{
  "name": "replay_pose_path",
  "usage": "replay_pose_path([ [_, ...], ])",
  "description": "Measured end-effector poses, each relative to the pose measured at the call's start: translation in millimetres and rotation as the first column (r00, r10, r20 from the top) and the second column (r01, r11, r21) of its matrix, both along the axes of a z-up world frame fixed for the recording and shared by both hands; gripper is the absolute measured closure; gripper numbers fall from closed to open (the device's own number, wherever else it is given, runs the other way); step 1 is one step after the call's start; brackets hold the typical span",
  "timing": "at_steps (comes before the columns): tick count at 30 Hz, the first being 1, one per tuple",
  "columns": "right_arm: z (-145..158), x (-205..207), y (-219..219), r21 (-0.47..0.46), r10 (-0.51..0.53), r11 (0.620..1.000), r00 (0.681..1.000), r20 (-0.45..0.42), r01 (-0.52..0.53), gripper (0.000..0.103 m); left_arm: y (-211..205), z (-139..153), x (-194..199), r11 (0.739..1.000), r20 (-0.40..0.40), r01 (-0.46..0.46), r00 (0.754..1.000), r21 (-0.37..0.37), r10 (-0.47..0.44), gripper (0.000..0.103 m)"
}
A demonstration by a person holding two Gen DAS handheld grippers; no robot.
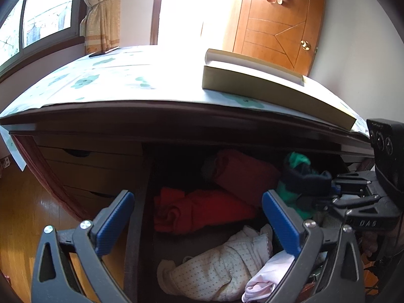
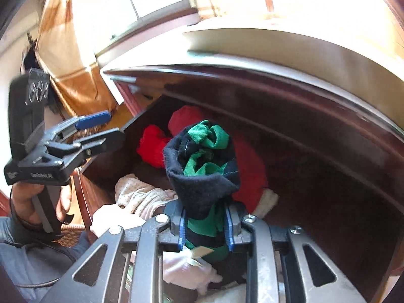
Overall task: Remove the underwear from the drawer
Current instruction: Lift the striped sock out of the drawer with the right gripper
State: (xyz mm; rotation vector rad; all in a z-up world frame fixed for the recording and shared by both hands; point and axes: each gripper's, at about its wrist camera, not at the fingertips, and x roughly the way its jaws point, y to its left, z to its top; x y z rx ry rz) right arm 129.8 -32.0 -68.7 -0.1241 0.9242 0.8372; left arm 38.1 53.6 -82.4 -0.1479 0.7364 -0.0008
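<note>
The dark wooden drawer point(image 2: 315, 176) stands open under the desk top and holds folded clothes. My right gripper point(image 2: 205, 227) is shut on green underwear with a dark navy waistband point(image 2: 202, 166), held up above the drawer. In the left wrist view the same underwear point(image 1: 300, 174) hangs from the right gripper point(image 1: 333, 189) at the right edge. My left gripper point(image 1: 198, 219) is open and empty above the drawer's left side; it also shows in the right wrist view point(image 2: 98, 123). Red clothes point(image 1: 214, 207) and a dotted cream garment point(image 1: 217, 267) lie in the drawer.
A thick book point(image 1: 272, 91) lies on the desk's patterned cover point(image 1: 101, 80). Closed drawers point(image 1: 88, 166) sit to the left. A pale pink garment point(image 1: 265, 280) lies at the drawer's front. A wooden door point(image 1: 277, 20), a curtain point(image 1: 101, 12) and the wood floor point(image 1: 22, 214) surround the desk.
</note>
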Motion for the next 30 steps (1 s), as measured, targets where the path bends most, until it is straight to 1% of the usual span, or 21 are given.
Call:
replay_pose_path([
  [4, 4.0, 2.5, -18.5, 0.043, -0.040, 0.998, 0.999, 0.000, 0.040, 0.078, -7.9, 2.5, 1.8, 0.999, 0.001, 0.028, 1.000, 0.036, -0.028, 0.002],
  [7, 4.5, 3.5, -28.8, 0.091, -0.065, 0.994, 0.998, -0.001, 0.065, 0.078, -12.9, 3.5, 1.0, 0.997, -0.009, 0.062, 0.998, 0.035, -0.062, 0.002],
  [10, 6.6, 5.7, -35.9, 0.110, -0.074, 0.991, 0.997, -0.006, 0.074, 0.078, -18.8, 5.3, -0.7, 0.993, -0.033, 0.116, 0.993, 0.015, -0.116, 0.004],
  [14, 12.2, 8.6, -53.6, 0.131, -0.085, 0.988, 0.996, -0.004, 0.085, 0.078, -30.3, 13.8, -8.0, 0.982, -0.037, 0.185, 0.982, 0.032, -0.184, 0.005],
  [16, 13.6, 6.2, -58.9, 0.144, -0.100, 0.985, 0.995, 0.008, 0.098, 0.078, -34.7, 15.7, -8.7, 0.979, -0.041, 0.199, 0.979, 0.036, -0.198, 0.006],
  [20, 18.6, 1.9, -65.1, 0.166, -0.127, 0.979, 0.991, 0.044, 0.119, 0.078, -46.5, 14.8, -1.6, 0.975, -0.053, 0.200, 0.979, 0.096, -0.195, 0.006],
  [22, 20.0, 0.4, -64.6, 0.181, -0.141, 0.975, 0.988, 0.059, 0.128, 0.078, -52.9, 12.7, 4.8, 0.968, -0.060, 0.210, 0.977, 0.140, -0.204, 0.006],
  [25, 21.8, 0.0, -72.9, 0.221, -0.165, 0.964, 0.984, 0.059, 0.149, 0.078, -64.4, 9.4, 11.4, 0.939, -0.072, 0.259, 0.966, 0.225, -0.250, 0.006],
  [27, 23.0, 2.4, -80.2, 0.255, -0.176, 0.954, 0.984, 0.041, 0.160, 0.078, -73.1, 7.7, 13.3, 0.908, -0.085, 0.300, 0.954, 0.292, -0.287, 0.008],
  [30, 23.6, 5.9, -86.9, 0.275, -0.190, 0.945, 0.981, 0.026, 0.176, 0.078, -85.1, 6.8, 13.9, 0.857, -0.101, 0.366, 0.930, 0.362, -0.354, 0.010],
])
